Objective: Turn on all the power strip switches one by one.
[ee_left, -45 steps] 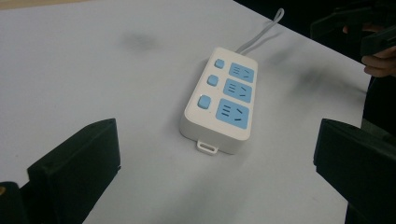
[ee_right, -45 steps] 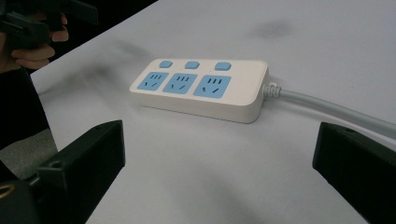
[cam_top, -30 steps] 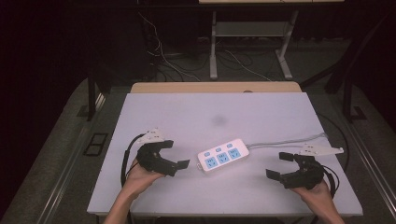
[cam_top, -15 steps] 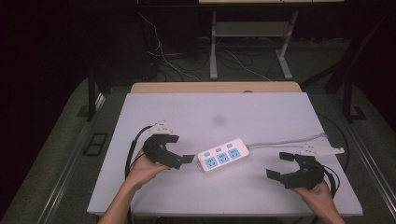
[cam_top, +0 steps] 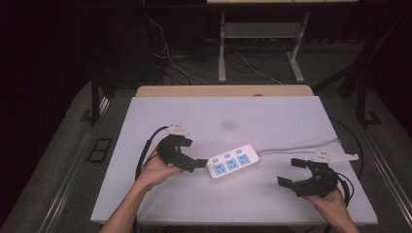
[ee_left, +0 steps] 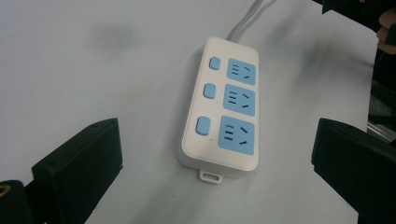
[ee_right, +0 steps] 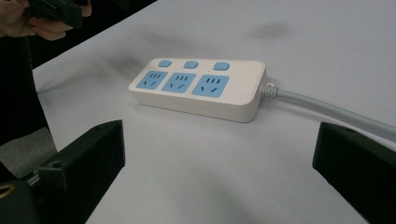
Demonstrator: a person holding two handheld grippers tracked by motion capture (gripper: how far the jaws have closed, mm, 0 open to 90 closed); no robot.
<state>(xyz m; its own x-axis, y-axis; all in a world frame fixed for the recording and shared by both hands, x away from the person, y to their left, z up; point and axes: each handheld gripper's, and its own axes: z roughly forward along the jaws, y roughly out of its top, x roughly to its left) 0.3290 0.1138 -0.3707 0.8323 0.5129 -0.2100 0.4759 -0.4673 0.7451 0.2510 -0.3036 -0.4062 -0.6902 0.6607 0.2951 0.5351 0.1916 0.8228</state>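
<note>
A white power strip (cam_top: pixel 232 161) with three blue sockets and three blue switches lies flat near the table's middle, its grey cord (cam_top: pixel 301 145) running off to the right. My left gripper (cam_top: pixel 191 153) is open at the strip's left end, one jaw close to its corner. From the left gripper view, the strip (ee_left: pixel 224 105) lies just ahead between the wide-apart jaws (ee_left: pixel 217 140). My right gripper (cam_top: pixel 290 173) stands open on the table, a short way right of the strip. In the right gripper view the strip (ee_right: pixel 198 88) sits beyond the open jaws (ee_right: pixel 218 140).
The white table (cam_top: pixel 272 116) has bare surface behind and in front of the strip. Black gripper cables loop at the left (cam_top: pixel 145 150) and right (cam_top: pixel 357 155) edges. A metal stand (cam_top: pixel 257 43) and loose wires lie on the floor beyond the table.
My left gripper has moved right, up to the strip's left end. The right gripper and the strip have stayed put.
</note>
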